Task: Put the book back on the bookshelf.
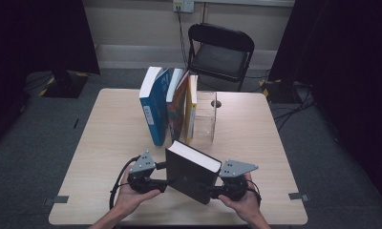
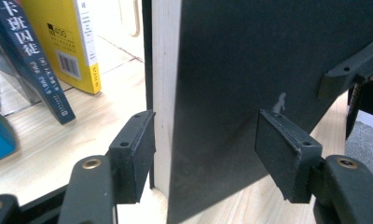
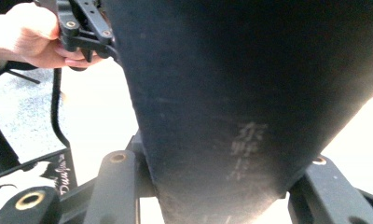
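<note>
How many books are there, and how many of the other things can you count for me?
Books: 4 (black book between the grippers; blue book, orange book and yellow book standing in a row)
Clear bookend: 1
Grippers: 2 (left gripper, right gripper)
Folding chair: 1
Table: 1
Total: 9

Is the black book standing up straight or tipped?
Tipped. The black book leans between both grippers, its pages' edge facing up toward the row of books.
</note>
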`<action>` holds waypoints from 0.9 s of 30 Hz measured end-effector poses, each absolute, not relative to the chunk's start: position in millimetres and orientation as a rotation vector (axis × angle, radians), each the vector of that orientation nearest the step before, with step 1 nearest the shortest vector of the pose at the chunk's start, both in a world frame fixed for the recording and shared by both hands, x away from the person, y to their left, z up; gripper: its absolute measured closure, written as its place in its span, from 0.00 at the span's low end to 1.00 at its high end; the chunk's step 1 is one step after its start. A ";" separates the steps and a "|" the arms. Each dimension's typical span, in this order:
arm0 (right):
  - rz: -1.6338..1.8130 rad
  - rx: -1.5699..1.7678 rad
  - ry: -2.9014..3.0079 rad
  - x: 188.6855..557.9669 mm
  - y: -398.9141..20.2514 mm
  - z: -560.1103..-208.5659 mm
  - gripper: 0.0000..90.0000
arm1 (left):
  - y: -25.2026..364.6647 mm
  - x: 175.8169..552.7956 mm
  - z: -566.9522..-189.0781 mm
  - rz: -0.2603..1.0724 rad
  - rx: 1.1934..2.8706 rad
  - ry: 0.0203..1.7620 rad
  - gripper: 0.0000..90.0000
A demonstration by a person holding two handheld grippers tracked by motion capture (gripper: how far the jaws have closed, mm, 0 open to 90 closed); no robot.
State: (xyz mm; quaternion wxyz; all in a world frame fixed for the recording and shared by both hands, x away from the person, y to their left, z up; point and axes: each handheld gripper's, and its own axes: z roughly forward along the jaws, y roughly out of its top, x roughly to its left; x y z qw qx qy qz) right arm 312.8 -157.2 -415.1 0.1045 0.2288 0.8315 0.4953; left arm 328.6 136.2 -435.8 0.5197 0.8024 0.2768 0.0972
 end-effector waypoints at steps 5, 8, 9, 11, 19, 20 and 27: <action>1.422 0.733 2.392 313.3 -169.6 -415.2 0.58 | 131.7 329.4 -439.2 0.245 1.947 0.664 0.42; 1.433 0.748 2.378 311.7 -170.5 -416.2 0.58 | 128.9 333.3 -439.9 0.244 1.939 0.679 0.40; 1.435 0.749 2.376 311.2 -169.9 -416.3 0.57 | 127.3 335.0 -439.3 0.242 1.932 0.677 0.40; 1.445 0.756 2.365 310.4 -169.4 -417.0 0.57 | 121.2 339.8 -437.4 0.236 1.937 0.667 0.40; 1.563 0.801 2.310 315.7 -162.0 -418.0 0.52 | 105.7 340.2 -439.7 0.247 1.979 0.623 0.40; 1.568 0.804 2.309 316.4 -159.4 -417.9 0.52 | 105.6 340.3 -439.8 0.238 1.978 0.627 0.40; 1.617 0.820 2.263 318.2 -157.2 -419.7 0.52 | 105.1 341.4 -439.9 0.239 1.978 0.632 0.40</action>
